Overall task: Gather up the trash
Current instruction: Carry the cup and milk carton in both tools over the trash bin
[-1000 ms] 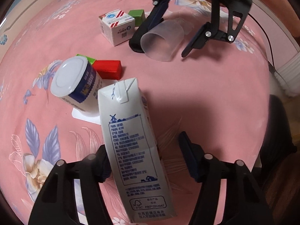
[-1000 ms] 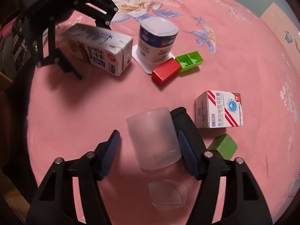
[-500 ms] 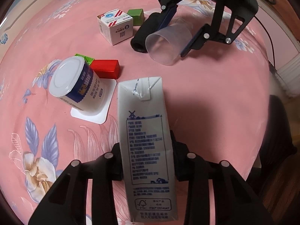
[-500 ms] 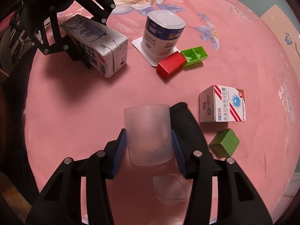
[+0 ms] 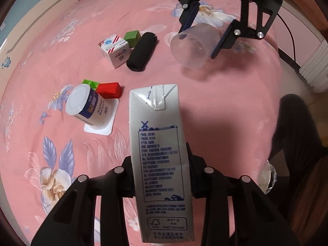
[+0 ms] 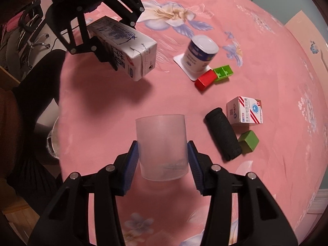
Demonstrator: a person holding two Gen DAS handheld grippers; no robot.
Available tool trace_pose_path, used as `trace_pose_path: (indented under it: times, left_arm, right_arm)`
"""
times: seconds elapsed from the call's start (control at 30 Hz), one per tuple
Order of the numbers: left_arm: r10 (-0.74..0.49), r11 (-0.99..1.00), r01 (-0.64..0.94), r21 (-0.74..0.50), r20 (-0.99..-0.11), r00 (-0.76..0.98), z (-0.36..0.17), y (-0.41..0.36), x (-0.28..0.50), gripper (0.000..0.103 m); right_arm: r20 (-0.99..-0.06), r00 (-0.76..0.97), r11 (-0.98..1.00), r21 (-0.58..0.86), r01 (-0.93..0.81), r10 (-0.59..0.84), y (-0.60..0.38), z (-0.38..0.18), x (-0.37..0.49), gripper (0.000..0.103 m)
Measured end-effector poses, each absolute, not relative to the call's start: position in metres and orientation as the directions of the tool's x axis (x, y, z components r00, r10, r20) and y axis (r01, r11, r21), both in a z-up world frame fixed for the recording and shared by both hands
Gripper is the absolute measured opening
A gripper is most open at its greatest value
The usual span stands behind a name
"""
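While its jaws pressed against both long sides of the milk carton (image 5: 160,155), the left gripper (image 5: 162,176) held it clear of the pink flowered bedspread (image 5: 225,106), the folded top pointing away from the camera and a shadow lying on the cloth beneath it. The right gripper (image 6: 163,160) had its blue-padded jaws clamped on the sides of a translucent plastic cup (image 6: 162,145), which was likewise lifted off the bed, its mouth facing away from that gripper. Towards the middle of the bed stood a white yogurt tub (image 5: 87,106) with a blue label, upside down on its square white lid. Touching that lid lay a red block (image 5: 108,90), with a green open-topped piece (image 5: 90,83) just beside it. Farther towards the head of the bed lay a black foam cylinder (image 5: 141,54) on its side, flanked by a small white box with red stripes (image 5: 115,50) and a green block (image 5: 132,38), all three close together. Near the bed's edge beside the person, a clear plastic bag (image 6: 53,141) showed partly.
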State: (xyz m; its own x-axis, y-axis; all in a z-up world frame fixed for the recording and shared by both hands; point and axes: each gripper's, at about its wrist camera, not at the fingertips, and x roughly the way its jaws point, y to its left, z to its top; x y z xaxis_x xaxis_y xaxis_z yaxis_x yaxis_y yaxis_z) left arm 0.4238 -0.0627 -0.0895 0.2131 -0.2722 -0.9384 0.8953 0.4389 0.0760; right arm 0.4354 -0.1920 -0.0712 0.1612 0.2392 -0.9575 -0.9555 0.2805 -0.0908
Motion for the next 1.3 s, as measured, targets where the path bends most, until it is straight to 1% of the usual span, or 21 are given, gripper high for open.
trace_pose_path:
  times: [0.47, 0.67, 1.0, 1.3]
  left_arm:
    - [-0.287, 0.369, 0.918, 0.148, -0.921, 0.264, -0.049, -0.059, 0.345, 0.039]
    - [-0.310, 0.338, 0.929, 0.154, -0.913, 0.264, -0.038, -0.056, 0.309, 0.039]
    - [-0.313, 0.273, 0.949, 0.158, -0.918, 0.243, -0.037, -0.049, 0.249, 0.039]
    - [-0.319, 0.215, 0.968, 0.127, -0.928, 0.193, -0.054, -0.044, 0.210, 0.039]
  right_arm:
    - [-0.946, 0.189, 0.287, -0.110, -0.952, 0.265, -0.206, -0.030, 0.349, 0.049]
    - [-0.948, 0.173, 0.270, -0.099, -0.958, 0.267, -0.205, -0.020, 0.306, 0.049]
    - [-0.954, 0.143, 0.180, -0.098, -0.979, 0.262, -0.182, -0.026, 0.230, 0.049]
    - [-0.956, 0.091, 0.104, -0.064, -0.992, 0.280, -0.158, -0.047, 0.181, 0.049]
